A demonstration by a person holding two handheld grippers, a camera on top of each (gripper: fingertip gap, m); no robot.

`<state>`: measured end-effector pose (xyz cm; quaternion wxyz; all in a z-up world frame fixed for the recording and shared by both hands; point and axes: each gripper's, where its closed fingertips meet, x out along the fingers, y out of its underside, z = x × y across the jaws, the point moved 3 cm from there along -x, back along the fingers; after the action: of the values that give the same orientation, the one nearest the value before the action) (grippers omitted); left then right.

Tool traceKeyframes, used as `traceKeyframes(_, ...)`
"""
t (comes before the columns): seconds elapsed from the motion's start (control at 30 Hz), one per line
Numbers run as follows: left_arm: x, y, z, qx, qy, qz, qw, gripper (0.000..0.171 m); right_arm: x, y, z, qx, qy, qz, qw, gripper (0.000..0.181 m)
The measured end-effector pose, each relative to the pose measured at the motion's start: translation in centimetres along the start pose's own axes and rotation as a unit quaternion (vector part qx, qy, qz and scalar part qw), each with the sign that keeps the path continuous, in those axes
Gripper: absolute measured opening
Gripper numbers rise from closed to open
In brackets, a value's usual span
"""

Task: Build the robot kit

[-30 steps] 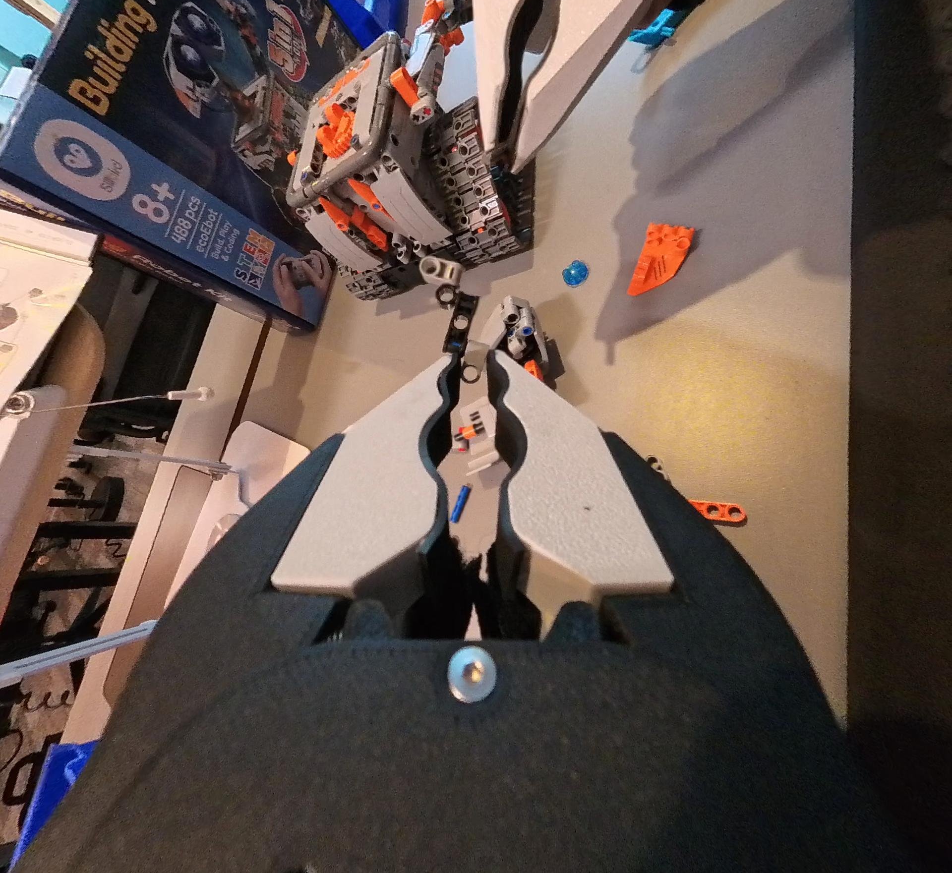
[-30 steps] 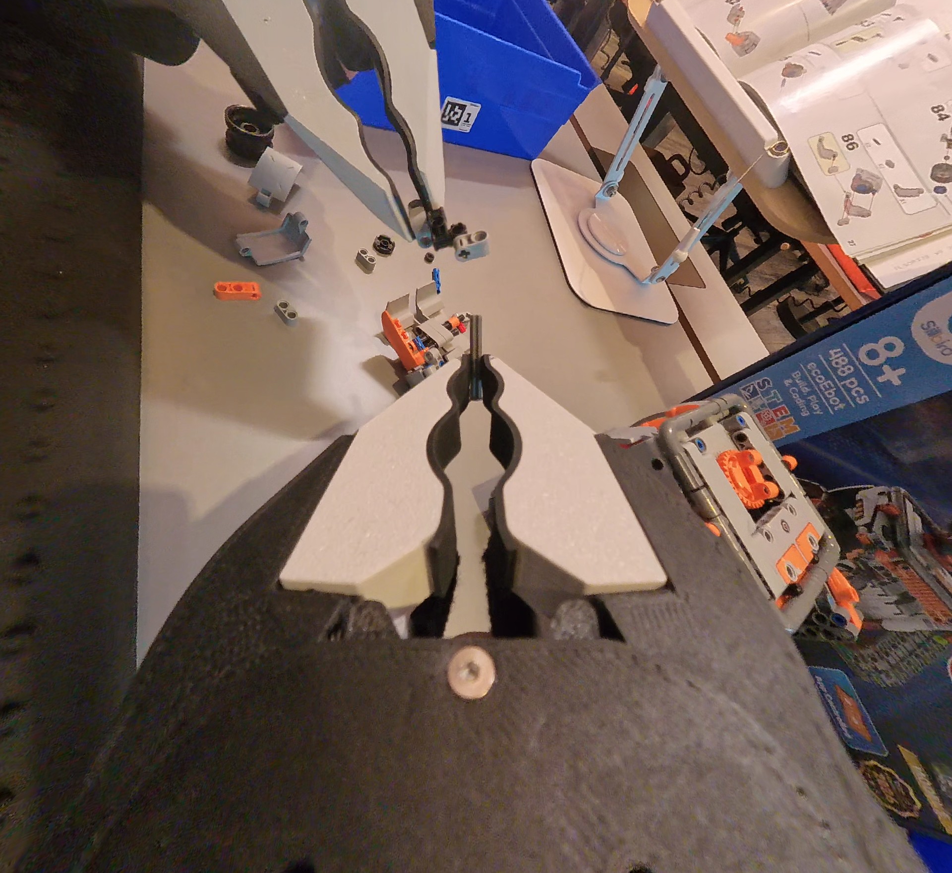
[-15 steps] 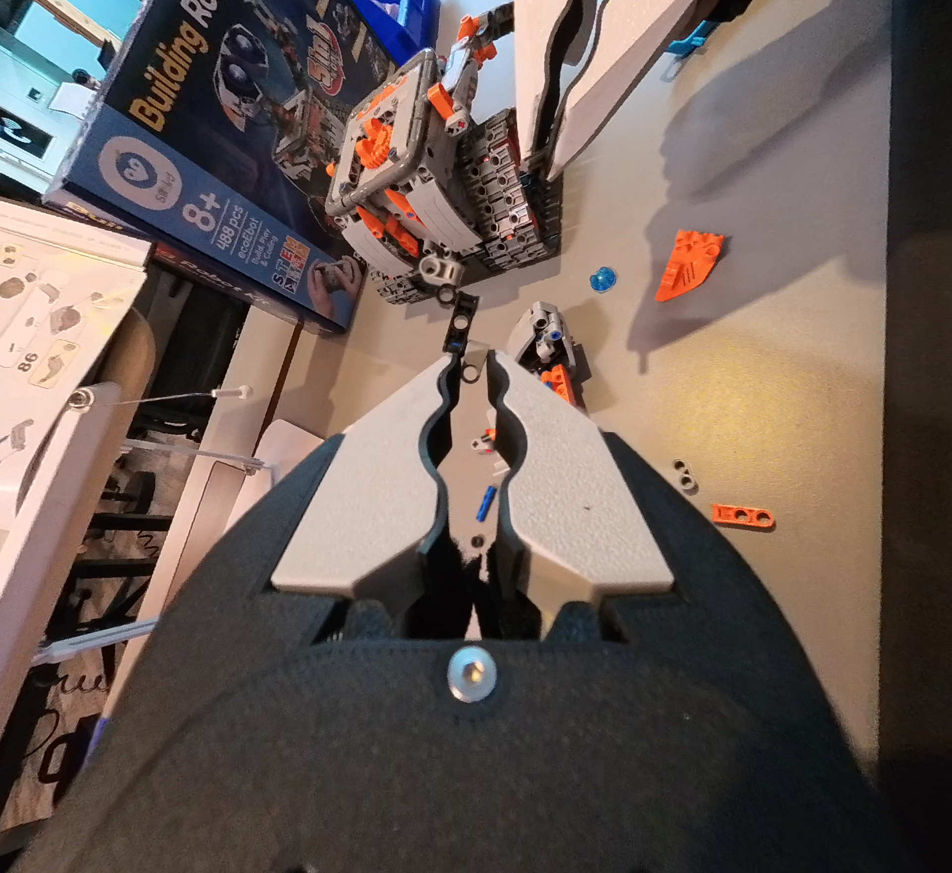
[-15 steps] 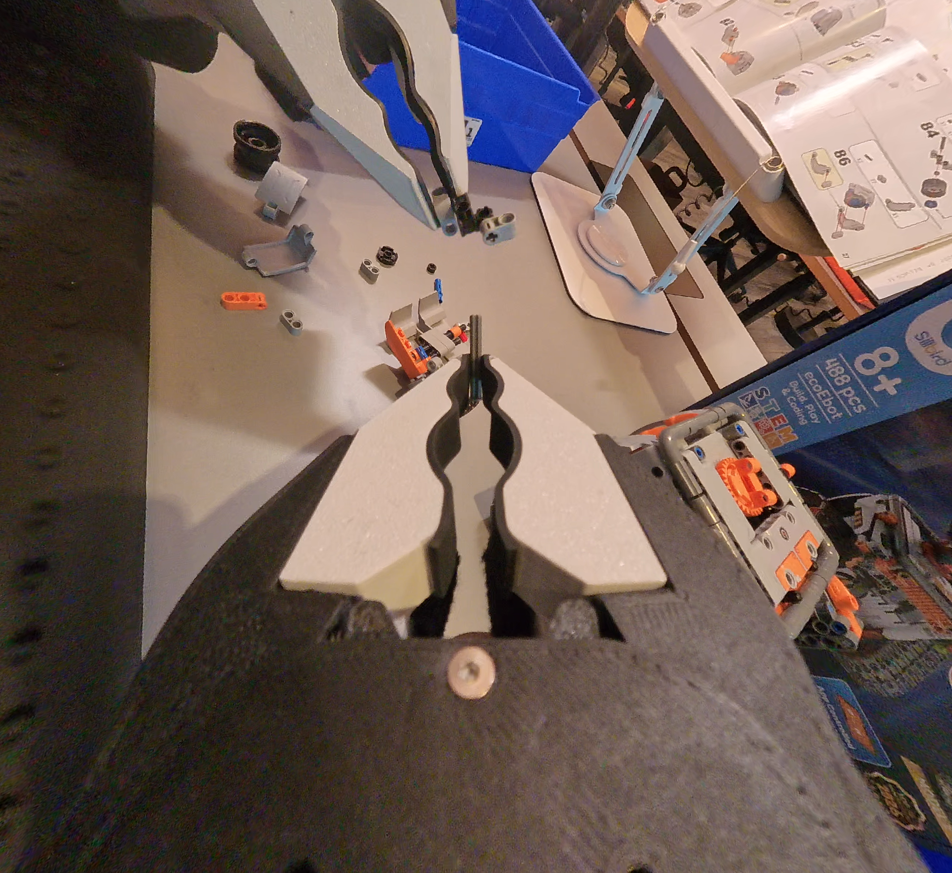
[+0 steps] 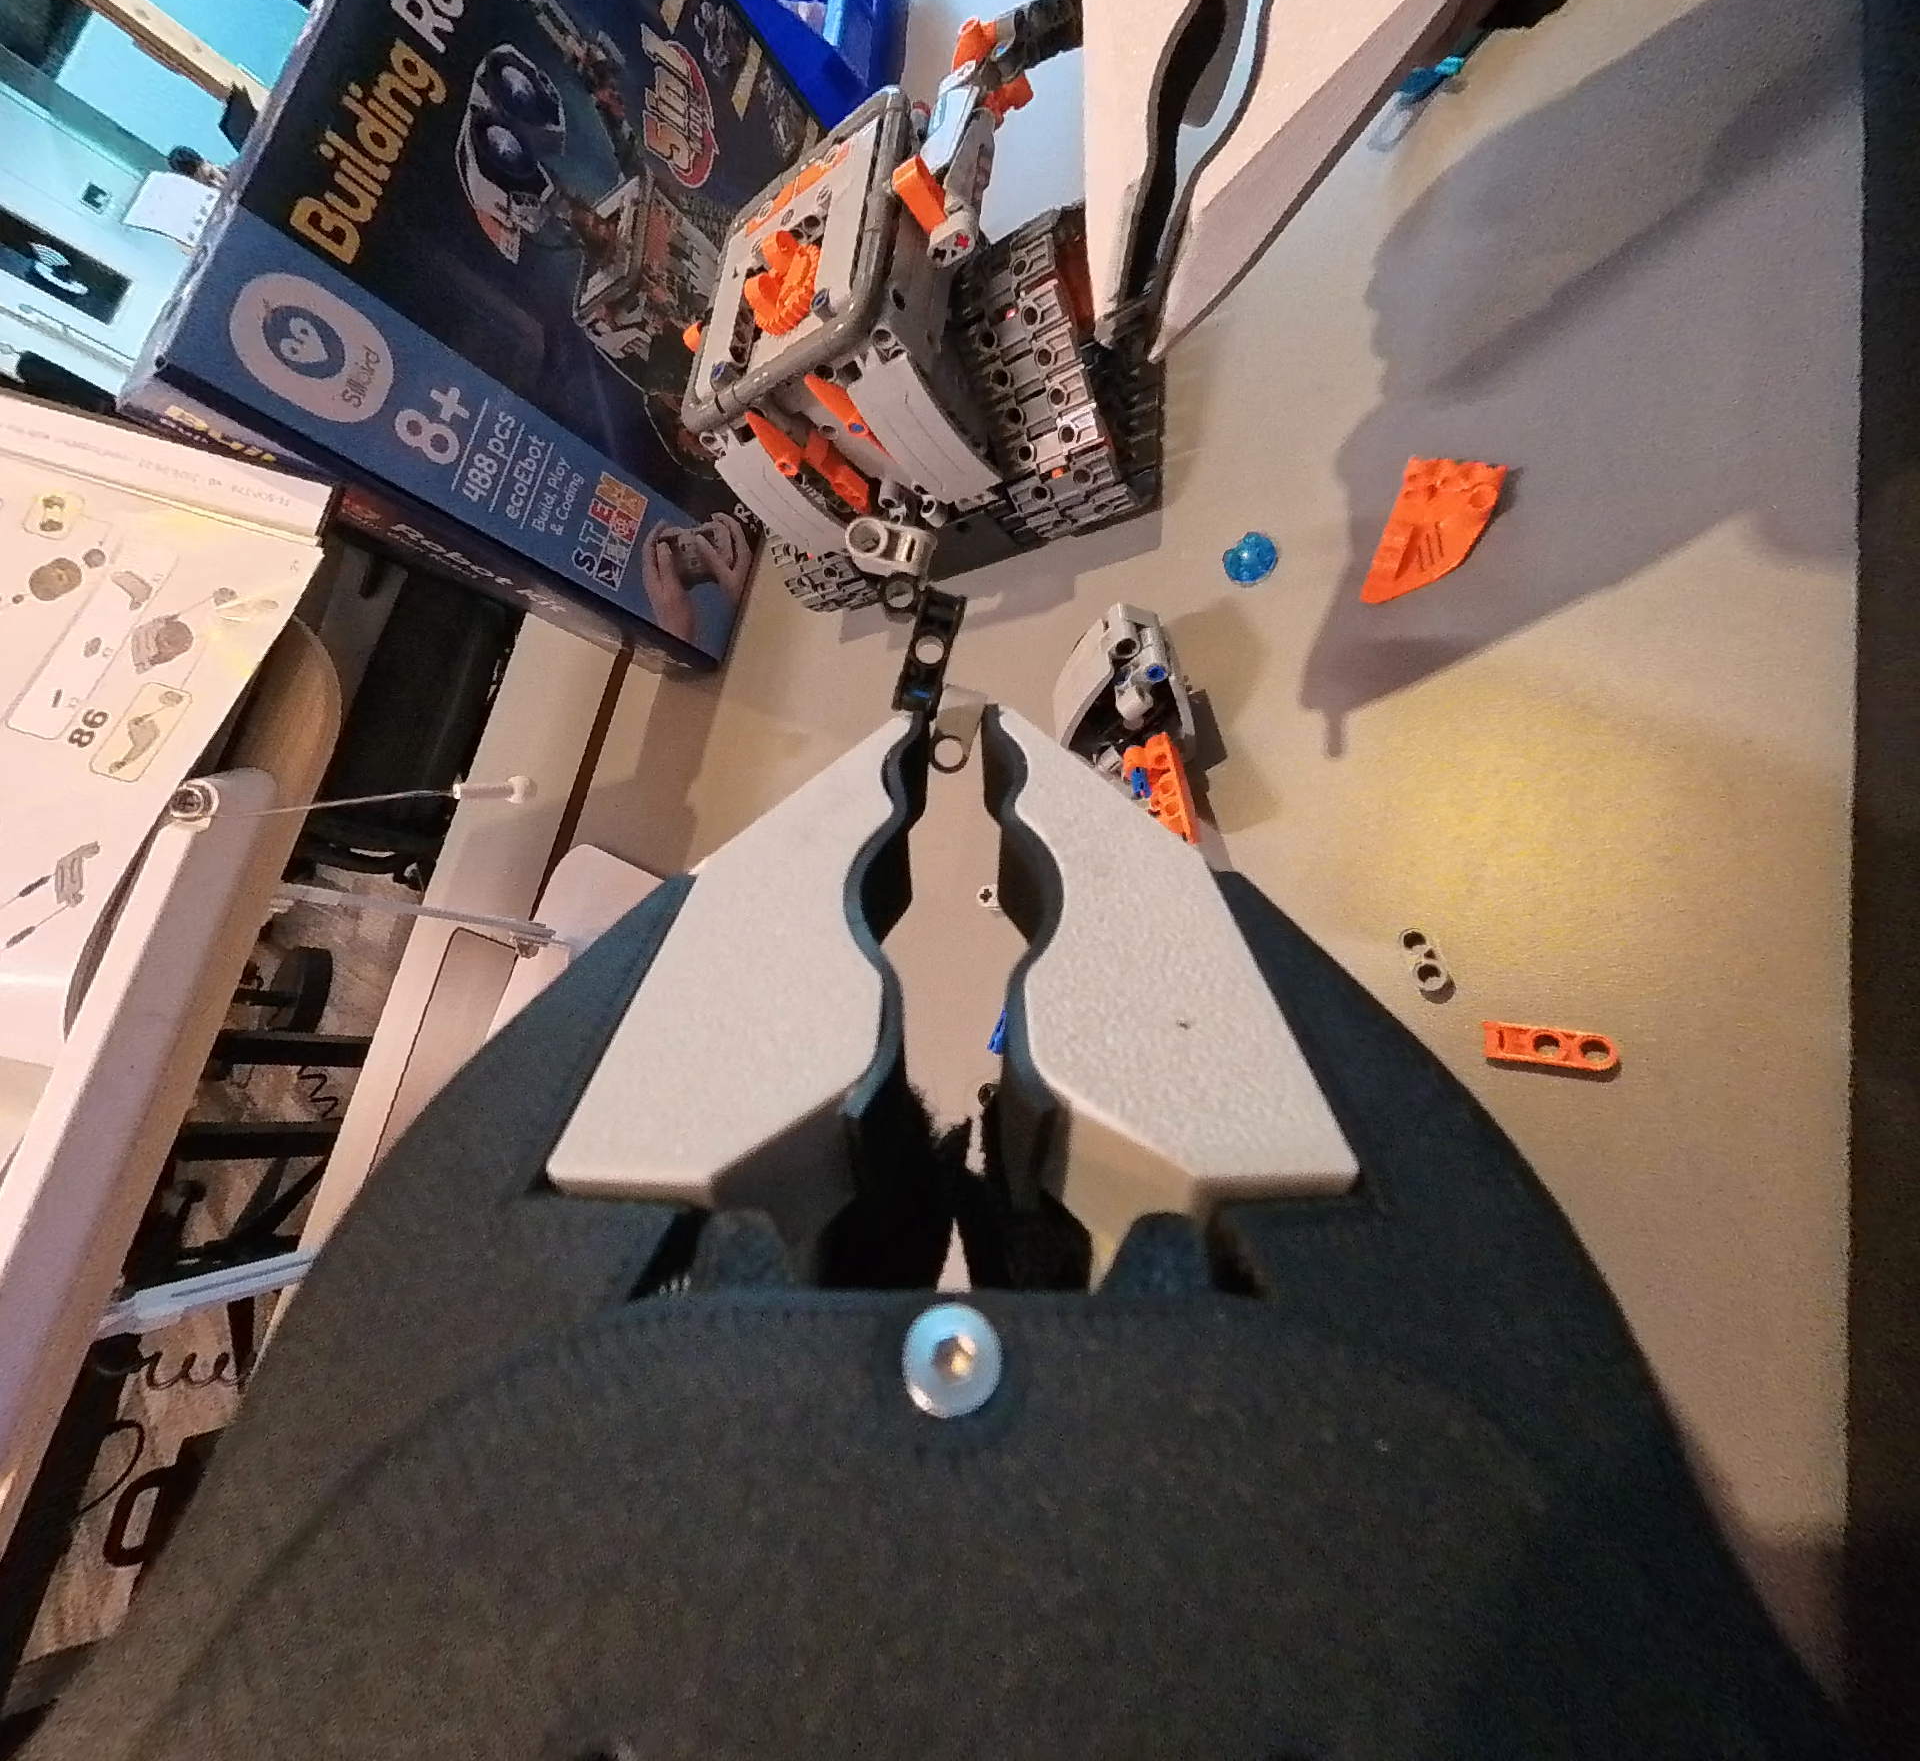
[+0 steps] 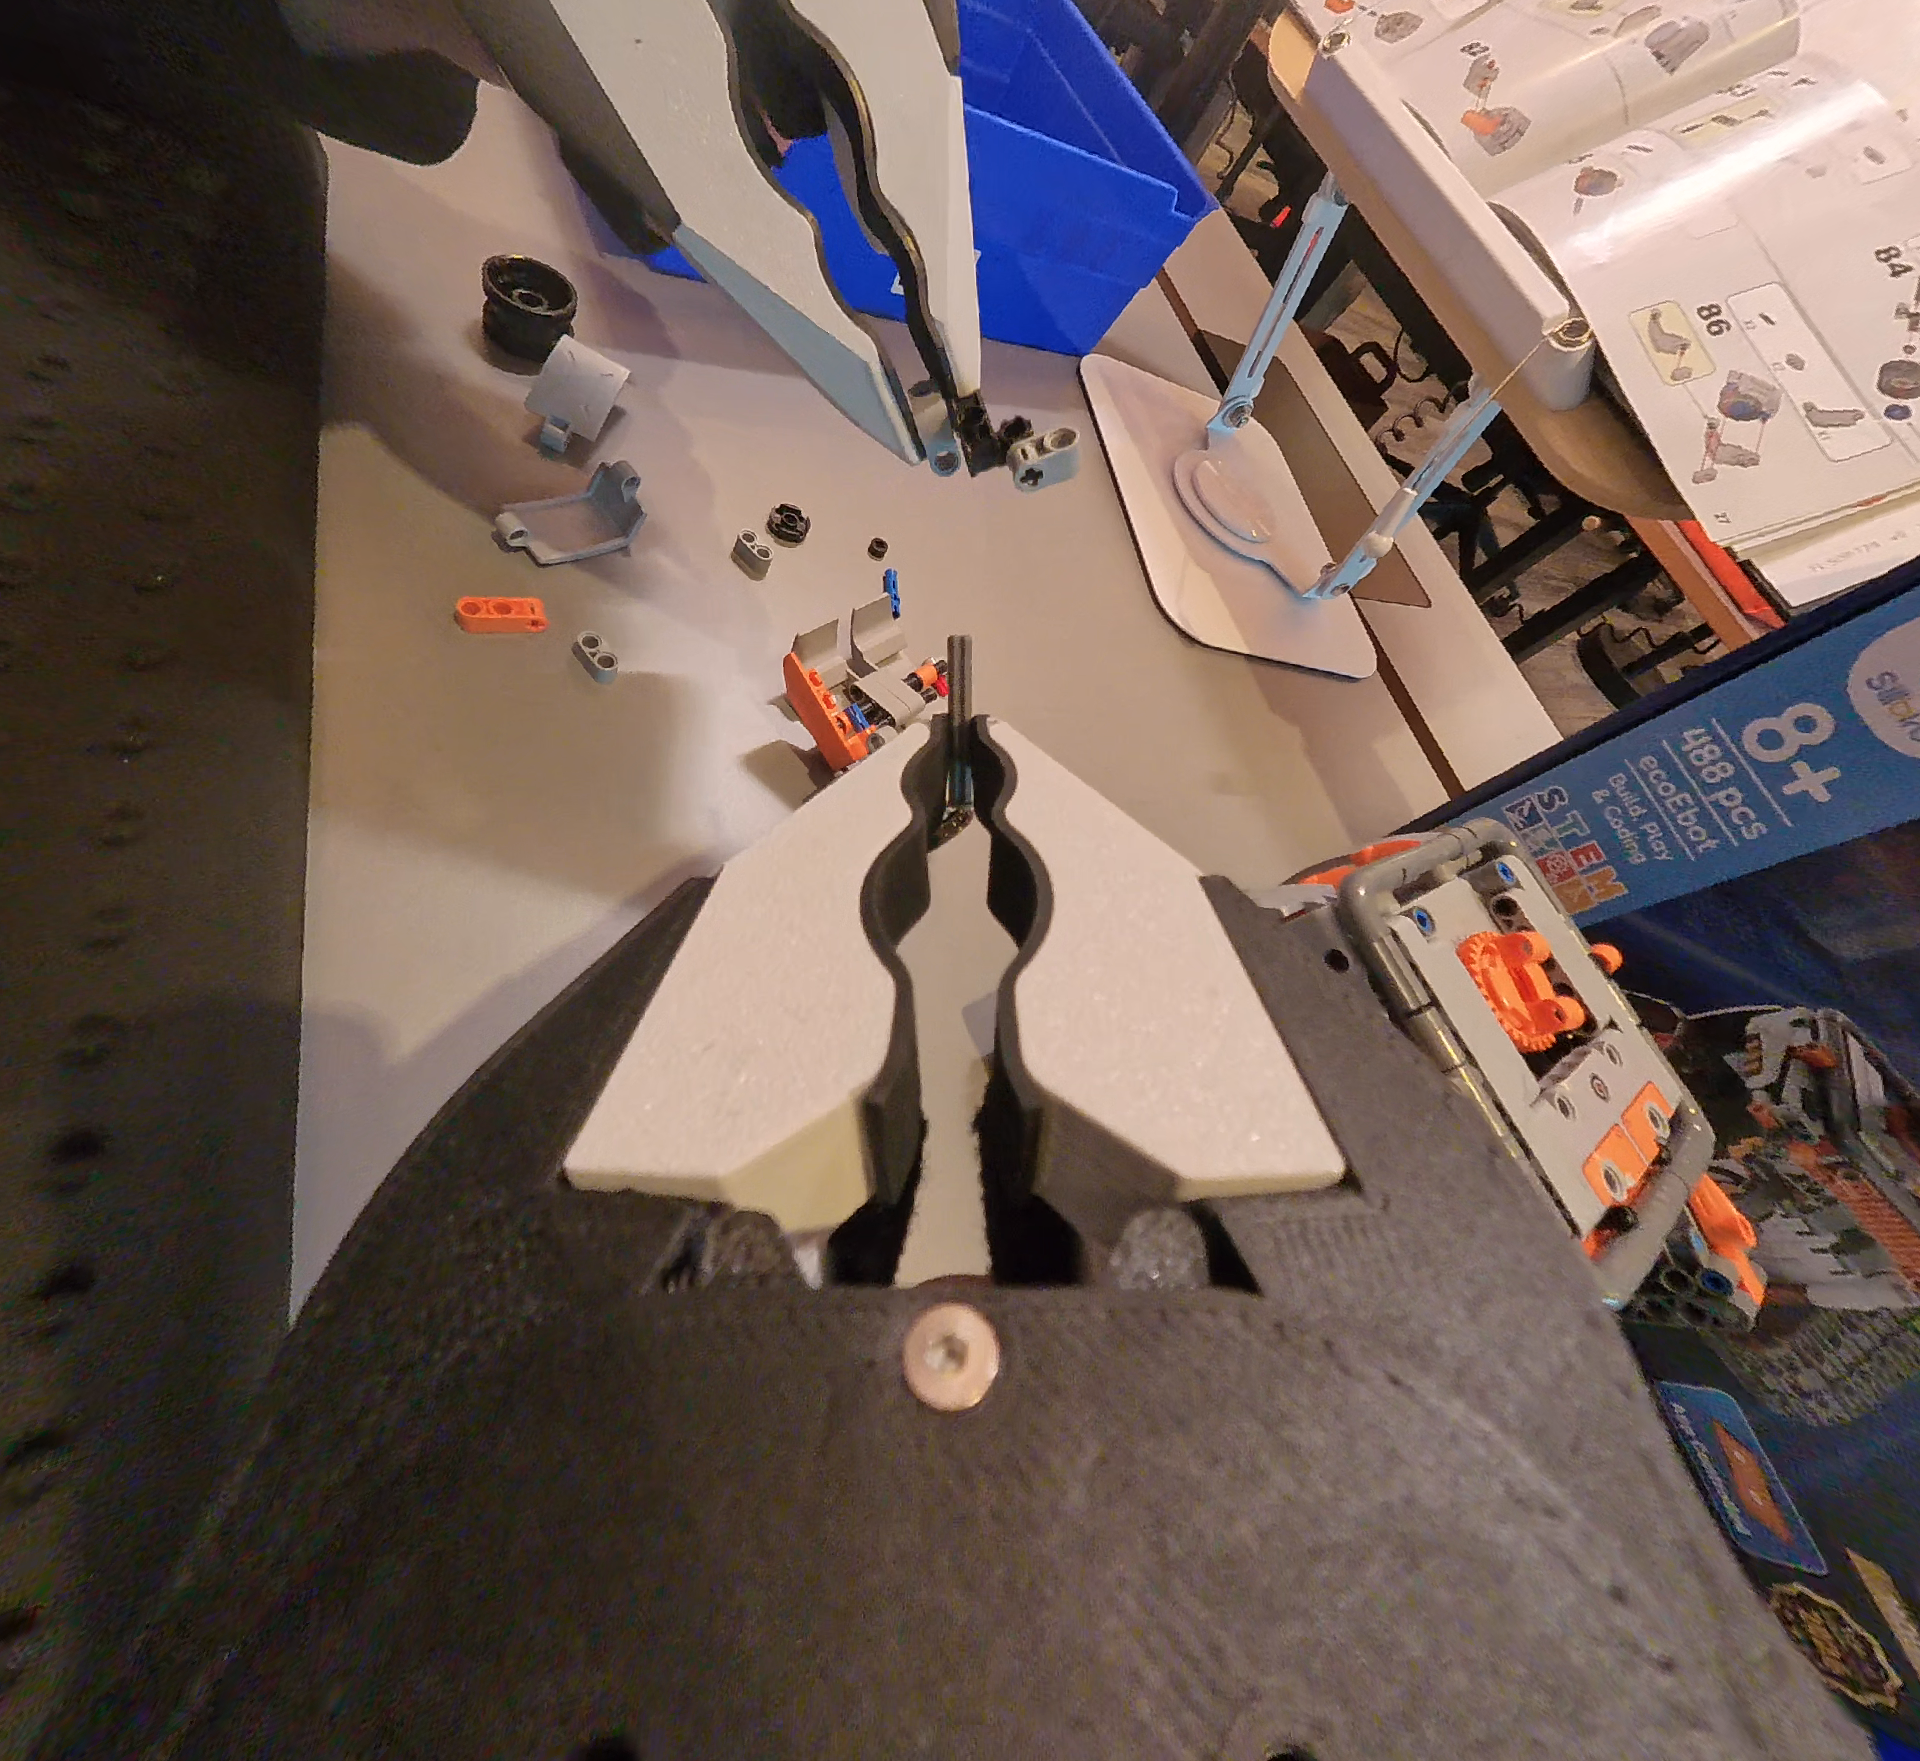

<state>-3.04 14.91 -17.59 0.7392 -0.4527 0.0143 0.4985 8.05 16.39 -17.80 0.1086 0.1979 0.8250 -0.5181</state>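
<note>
Pale bench [image 5: 1558, 880] strewn with small building parts; kit box [image 5: 468, 257] and blue bin [image 6: 1039, 184] along its far edge. Left gripper [image 5: 948, 724] fingers nearly closed, pinching a black-and-grey link piece [image 5: 928, 646] (held clear of the surface). Right gripper [image 6: 961, 724] pinches a thin black axle [image 6: 959, 683], beside a grey-orange subassembly [image 6: 852, 683]. Tracked robot model [image 5: 894, 381] stands near.

Two grippers: left gripper [image 5: 948, 724], right gripper [image 6: 961, 724]. One tracked model [image 5: 894, 381], one blue bin [image 6: 1049, 184], one kit box [image 5: 468, 236], one black wheel [image 6: 528, 305], one orange wedge plate [image 5: 1434, 529].
</note>
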Motion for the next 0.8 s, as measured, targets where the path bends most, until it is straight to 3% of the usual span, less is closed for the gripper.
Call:
traceKeyframes(0.5, -0.3, 0.4, 0.4, -0.014, -0.003, -0.02, 1.0, 0.007, 0.6, 0.4, 0.2, 0.005, -0.009, 0.006, 1.0, 0.001)
traceKeyframes(0.8, -0.4, -1.0, -0.5, -0.061, 0.04, -0.09, 0.993, 0.007, 1.2, -0.2, 0.7, 0.017, -0.022, -0.009, 1.0, 0.001)
